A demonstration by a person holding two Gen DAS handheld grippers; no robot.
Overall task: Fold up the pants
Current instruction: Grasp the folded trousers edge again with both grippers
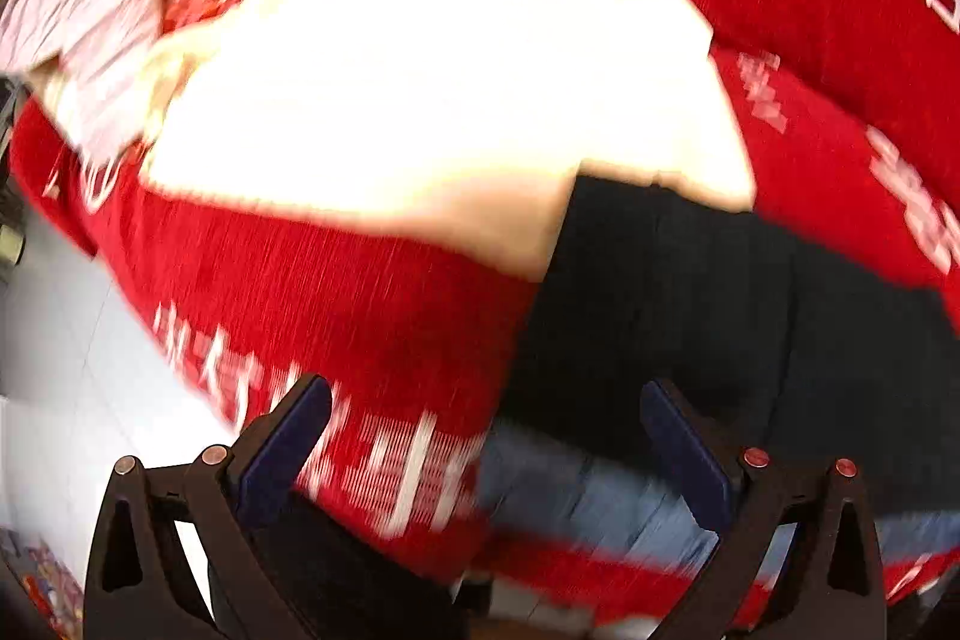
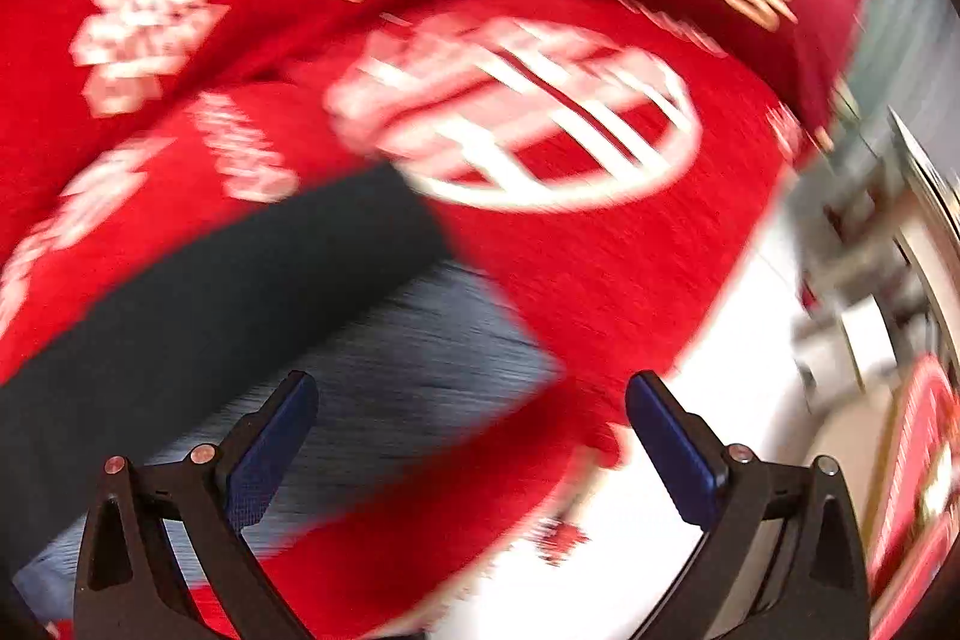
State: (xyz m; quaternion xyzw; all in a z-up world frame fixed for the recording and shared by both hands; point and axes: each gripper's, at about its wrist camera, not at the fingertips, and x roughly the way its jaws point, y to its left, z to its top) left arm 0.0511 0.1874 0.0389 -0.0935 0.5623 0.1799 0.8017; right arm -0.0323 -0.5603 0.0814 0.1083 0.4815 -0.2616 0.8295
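Left wrist view: blurring heavily, looking down past both fingers onto cloth.
Left gripper [image 1: 486, 436]: standing spread wide, pinching nothing, blue pads [image 1: 282, 451] showing bare on the inner faces.
Dark pants [image 1: 690, 316]: lying just ahead of the left gripper and toward its right finger, flat on the red cover.
Blue denim piece [image 1: 588, 496]: showing between the left fingers, right under the dark cloth's near edge; hard telling whether part of the same garment.
Cream cloth [image 1: 432, 100]: lying beyond the dark pants, ahead of the left gripper, overexposed, its near edge touching the dark fabric.
Striped pale garment [image 1: 102, 10]: bunching far ahead and off to the left.
Red patterned cover [image 1: 336, 292]: spreading under everything, white characters printed on it.
Right wrist view: blurring too.
Right gripper [image 2: 471, 430]: gaping open, gripping nothing.
Dark pants [image 2: 228, 292]: running ahead of the left finger as a long band.
Blue denim piece [image 2: 420, 358]: lying between the fingers, just ahead.
Red patterned cover [image 2: 600, 280]: lying under both.
White floor [image 2: 690, 520]: showing beyond the right finger.
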